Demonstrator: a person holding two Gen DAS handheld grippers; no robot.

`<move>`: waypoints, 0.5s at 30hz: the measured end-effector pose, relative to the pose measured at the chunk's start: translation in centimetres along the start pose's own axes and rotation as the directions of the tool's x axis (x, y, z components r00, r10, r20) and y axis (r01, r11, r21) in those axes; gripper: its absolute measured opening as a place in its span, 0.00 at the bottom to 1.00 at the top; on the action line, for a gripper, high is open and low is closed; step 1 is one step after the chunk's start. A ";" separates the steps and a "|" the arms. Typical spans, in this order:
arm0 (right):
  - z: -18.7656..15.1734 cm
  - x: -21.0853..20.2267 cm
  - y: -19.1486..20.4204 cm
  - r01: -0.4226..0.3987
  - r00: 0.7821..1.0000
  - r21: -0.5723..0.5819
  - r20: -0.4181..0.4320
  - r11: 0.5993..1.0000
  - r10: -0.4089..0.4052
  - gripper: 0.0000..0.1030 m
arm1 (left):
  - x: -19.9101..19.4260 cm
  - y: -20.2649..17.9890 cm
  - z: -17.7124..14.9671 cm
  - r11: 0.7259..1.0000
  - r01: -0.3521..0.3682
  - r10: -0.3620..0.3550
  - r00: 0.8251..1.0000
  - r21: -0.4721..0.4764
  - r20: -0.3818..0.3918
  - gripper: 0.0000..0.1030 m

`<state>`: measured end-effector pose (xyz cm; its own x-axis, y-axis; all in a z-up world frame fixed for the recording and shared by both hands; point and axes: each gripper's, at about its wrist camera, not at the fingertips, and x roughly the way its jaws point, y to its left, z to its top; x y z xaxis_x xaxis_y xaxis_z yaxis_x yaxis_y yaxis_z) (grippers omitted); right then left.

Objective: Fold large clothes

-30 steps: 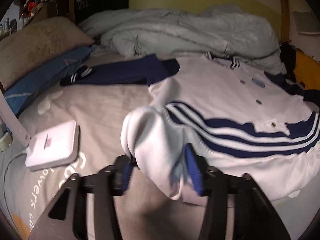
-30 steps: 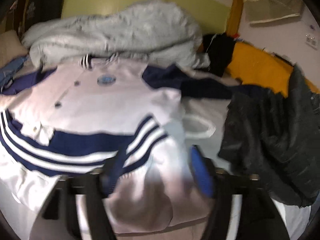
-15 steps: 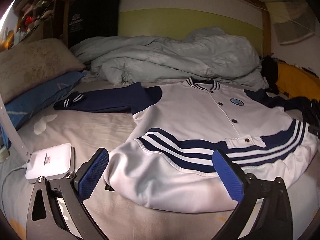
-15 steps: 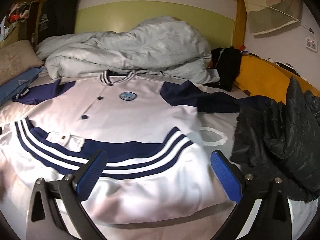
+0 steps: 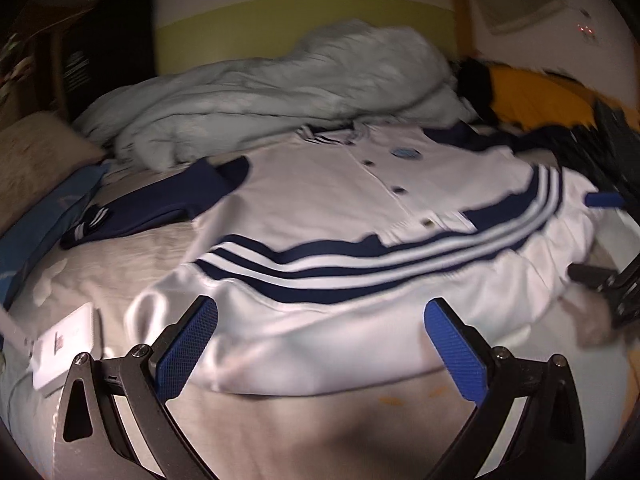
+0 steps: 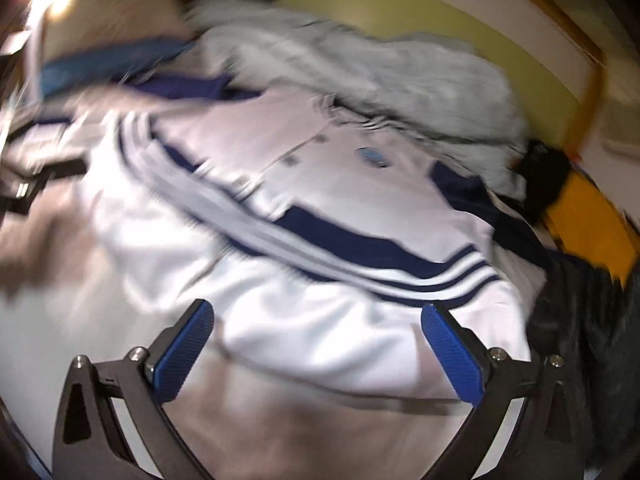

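Both claws, left claw [image 5: 320, 342] and right claw [image 6: 318, 346], had just been opening and stood released, nothing between their pads. We left the jacket [image 5: 384, 216] lying flat on the bed [image 5: 120, 264], hem nearest us, apparently ready for folding.

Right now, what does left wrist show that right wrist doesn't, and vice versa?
Left wrist only: the white box on the bed near the jacket's hem, and the jacket's navy sleeve laid out flat. Right wrist only: the dark garment beside the jacket. Both: the white jacket lying flat, the grey duvet behind it, and an open hand-held gripper, left and right, empty above the hem.
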<state>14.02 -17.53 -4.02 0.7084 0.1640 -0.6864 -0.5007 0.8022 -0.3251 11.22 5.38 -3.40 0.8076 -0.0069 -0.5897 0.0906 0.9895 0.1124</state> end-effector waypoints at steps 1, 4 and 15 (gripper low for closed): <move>-0.2 0.2 0.9 0.010 1.000 -0.051 -0.007 0.999 -0.010 1.00 | 0.2 -0.6 -0.1 1.000 0.009 -0.009 1.000 0.030 -0.014 1.00; -0.7 0.8 2.4 0.028 0.999 -0.145 -0.026 0.989 -0.032 1.00 | 0.8 -2.1 -0.6 0.993 0.024 -0.019 0.999 0.115 -0.050 1.00; -1.1 3.1 -0.8 0.109 0.987 -0.021 -0.117 0.994 -0.111 1.00 | 3.9 -2.8 -1.8 0.982 -0.058 0.092 0.978 0.180 -0.185 1.00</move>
<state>16.07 -18.28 -6.62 0.6963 0.0058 -0.7178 -0.4312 0.8028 -0.4118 13.10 2.87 -7.48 0.6904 0.1112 -0.7148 0.1469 0.9460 0.2891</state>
